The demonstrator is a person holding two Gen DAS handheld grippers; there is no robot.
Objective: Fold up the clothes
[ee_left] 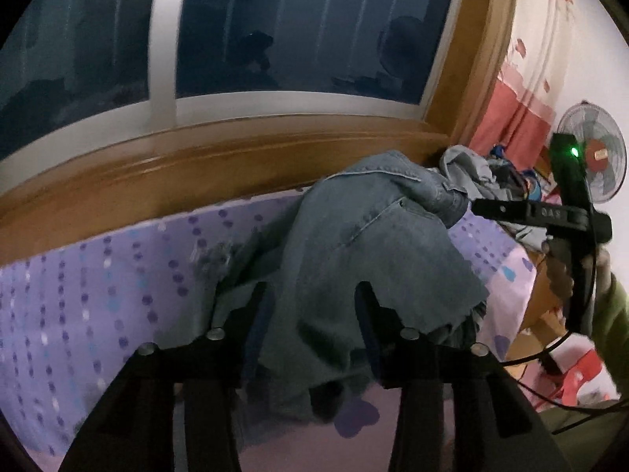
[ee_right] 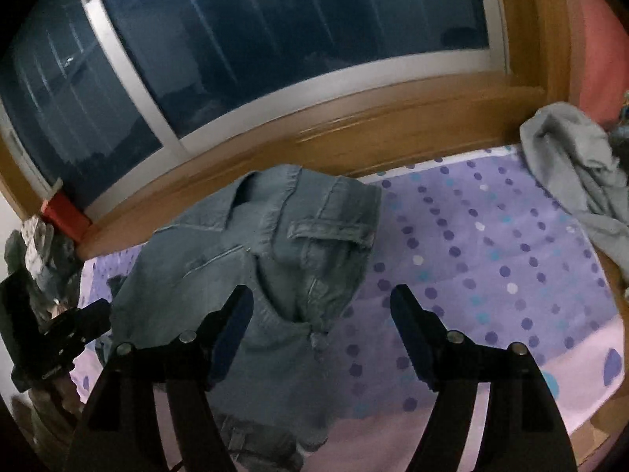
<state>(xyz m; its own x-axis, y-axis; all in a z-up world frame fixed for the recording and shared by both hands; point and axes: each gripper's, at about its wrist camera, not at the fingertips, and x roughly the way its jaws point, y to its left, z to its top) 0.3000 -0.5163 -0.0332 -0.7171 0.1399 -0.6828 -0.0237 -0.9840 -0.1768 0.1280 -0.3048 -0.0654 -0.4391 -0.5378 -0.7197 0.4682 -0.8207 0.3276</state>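
One pair of blue denim jeans lies heaped on the bed, on a lilac sheet printed with rows of purple, teal and white dots; the landmark for everything here is that heap. The denim is thick and stiff, humped rather than flat, with one belt loop and the waistband seams showing on its upper side and a frayed raw hem at its near edge. Two grippers flank it. The left gripper has its two black fingers spread wide, denim bunched in the gap between them, though the view is too dim to tell whether either pad actually presses the cloth. The right gripper also has both fingers spread apart, the left finger over the near edge of the jeans and the right finger over bare sheet just beside them, gripping nothing. Behind the jeans runs one smooth wooden sill under a window of two dark glass panes split by a pale metal bar. To the right of the jeans, well apart, sits one crumpled grey garment, soft and thinner-looking. Further right stand one round wire-caged fan and a coral-red curtain. A green sleeve shows at the right gripper's handle.
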